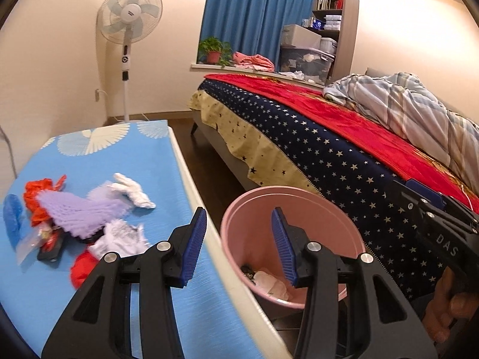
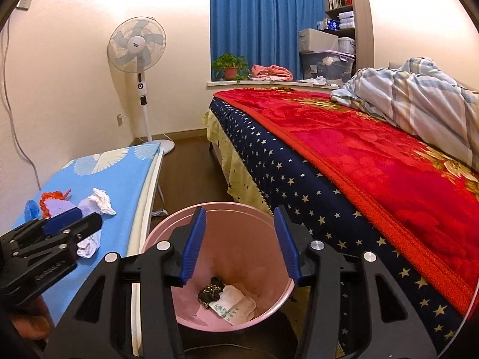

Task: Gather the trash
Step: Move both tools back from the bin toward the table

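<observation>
A pink bin [image 2: 167, 233] stands on the floor between the table and the bed. A dark crumpled scrap [image 2: 211, 291] and a white packet [image 2: 233, 305] lie at its bottom. My right gripper [image 2: 239, 236] hangs open right over the bin, with nothing between its fingers. My left gripper [image 1: 239, 239] is open and empty too, over the table's near edge beside the bin [image 1: 254, 209]. On the blue tablecloth [image 1: 125, 155] lie a white tissue [image 1: 131, 190], purple foam netting [image 1: 80, 212], a red wrapper [image 1: 42, 197], crumpled white paper [image 1: 119, 236] and a red scrap [image 1: 82, 266].
A bed [image 1: 329, 155] with a starred navy cover, a red blanket and a checked duvet [image 1: 413, 110] runs along the right, close to the bin. A standing fan [image 1: 128, 21] is at the far wall. A strip of dark floor [image 1: 185, 137] separates table and bed.
</observation>
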`<action>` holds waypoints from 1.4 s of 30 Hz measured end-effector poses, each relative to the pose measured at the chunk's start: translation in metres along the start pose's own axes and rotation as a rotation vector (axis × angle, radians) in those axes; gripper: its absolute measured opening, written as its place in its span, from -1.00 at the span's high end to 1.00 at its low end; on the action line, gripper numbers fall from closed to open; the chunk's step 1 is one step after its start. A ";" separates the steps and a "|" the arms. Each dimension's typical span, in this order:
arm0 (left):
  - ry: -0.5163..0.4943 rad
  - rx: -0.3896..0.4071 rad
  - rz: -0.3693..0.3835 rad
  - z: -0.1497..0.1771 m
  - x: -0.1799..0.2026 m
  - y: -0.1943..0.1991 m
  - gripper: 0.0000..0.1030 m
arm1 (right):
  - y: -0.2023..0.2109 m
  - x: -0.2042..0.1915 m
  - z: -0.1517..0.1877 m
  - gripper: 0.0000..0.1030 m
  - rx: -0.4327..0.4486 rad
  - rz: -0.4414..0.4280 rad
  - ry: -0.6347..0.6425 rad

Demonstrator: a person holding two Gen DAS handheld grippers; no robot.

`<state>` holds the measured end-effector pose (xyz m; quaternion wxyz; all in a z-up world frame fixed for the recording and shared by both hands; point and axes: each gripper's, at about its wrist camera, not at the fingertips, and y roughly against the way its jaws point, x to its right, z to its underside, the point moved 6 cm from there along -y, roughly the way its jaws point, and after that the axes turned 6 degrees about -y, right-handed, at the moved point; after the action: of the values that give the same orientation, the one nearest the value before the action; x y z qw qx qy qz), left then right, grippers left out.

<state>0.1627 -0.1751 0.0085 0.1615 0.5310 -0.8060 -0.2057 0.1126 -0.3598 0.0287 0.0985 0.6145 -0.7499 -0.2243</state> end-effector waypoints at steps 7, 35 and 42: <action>-0.001 0.027 -0.034 0.006 -0.020 0.026 0.13 | 0.006 -0.010 0.002 0.06 -0.003 -0.016 0.018; 0.240 -0.029 -0.262 0.079 -0.141 0.068 0.29 | -0.022 -0.108 0.033 0.38 -0.114 -0.267 0.069; 0.287 -0.046 -0.274 0.086 -0.160 0.047 0.29 | -0.041 -0.134 0.045 0.38 -0.169 -0.332 0.074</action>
<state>0.1462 0.0030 -0.0484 0.2573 0.6556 -0.6901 -0.1664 0.1596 -0.2263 -0.0125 0.1391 0.7270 -0.6127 -0.2770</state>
